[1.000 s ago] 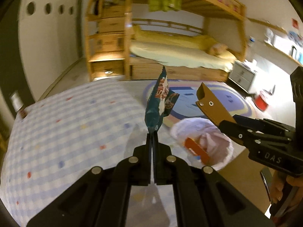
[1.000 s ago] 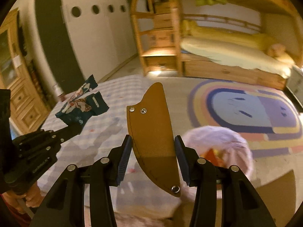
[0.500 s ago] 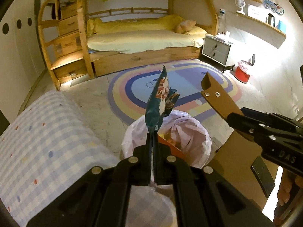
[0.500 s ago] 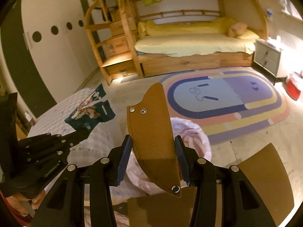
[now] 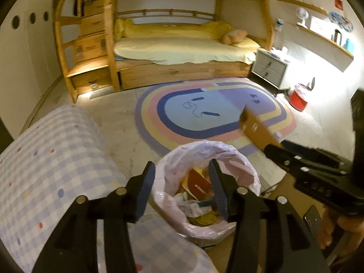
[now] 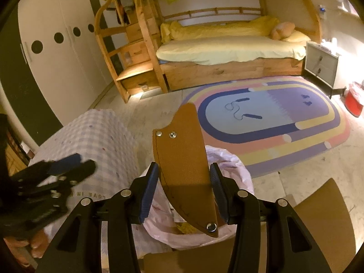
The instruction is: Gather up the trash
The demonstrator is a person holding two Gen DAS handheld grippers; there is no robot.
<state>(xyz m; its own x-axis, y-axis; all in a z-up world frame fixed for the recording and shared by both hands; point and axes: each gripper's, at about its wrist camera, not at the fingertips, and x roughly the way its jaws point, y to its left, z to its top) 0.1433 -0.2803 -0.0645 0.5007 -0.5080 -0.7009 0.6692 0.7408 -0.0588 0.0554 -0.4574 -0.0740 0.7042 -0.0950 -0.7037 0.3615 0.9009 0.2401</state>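
My left gripper [image 5: 182, 177] is open and empty above a trash bin lined with a pale pink bag [image 5: 241, 159], which holds several wrappers and papers. A teal snack packet is not clearly visible among them. My right gripper [image 6: 183, 177] is shut on a brown leather knife sheath [image 6: 184, 166], held upright over the bin's bag [image 6: 229, 161]. The sheath [image 5: 257, 129] and the right gripper show at the right of the left wrist view. The left gripper [image 6: 75, 166] shows blurred at the left of the right wrist view.
A bed with a blue checked cover [image 5: 52, 170] lies left of the bin. A brown chair [image 6: 323, 223] stands at the right. Beyond are a striped oval rug [image 5: 211, 113], a wooden bunk bed [image 5: 182, 52], a grey nightstand [image 5: 269, 68] and a red bin [image 5: 298, 100].
My left gripper has opened and the teal snack packet it held is gone from its jaws, over the bin. The right gripper still holds the sheath and has moved nearer the bin.
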